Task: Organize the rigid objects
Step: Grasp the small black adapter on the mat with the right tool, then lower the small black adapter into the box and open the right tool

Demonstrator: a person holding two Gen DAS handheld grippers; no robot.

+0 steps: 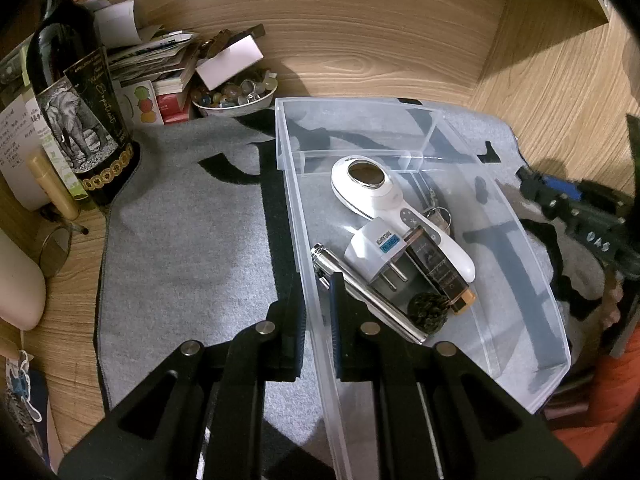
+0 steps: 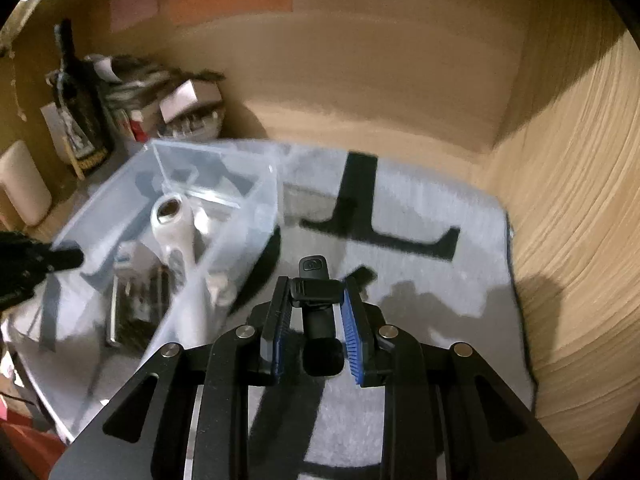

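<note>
My left gripper [image 1: 317, 282] is shut on the near left wall of a clear plastic bin [image 1: 500, 320], one finger outside and one inside. In the bin lie a white handheld device [image 1: 384, 196], a white plug adapter [image 1: 376, 252], a silver metal tube [image 1: 372, 296], a dark bar with a gold end [image 1: 440, 272], a dark knobbly ball [image 1: 428, 308] and a key ring [image 1: 438, 216]. My right gripper [image 2: 316, 282] is shut on a small black clip-like gadget [image 2: 314, 268], held above the grey mat [image 2: 420, 280] to the right of the bin [image 2: 248, 216].
A dark wine bottle [image 1: 76, 120] with an elephant label, stacked papers and boxes [image 1: 160, 68] and a bowl of stones [image 1: 236, 96] crowd the back left corner. Wooden walls [image 1: 400, 40] close in the back and right. The right gripper's body [image 1: 576, 216] shows beyond the bin's right wall.
</note>
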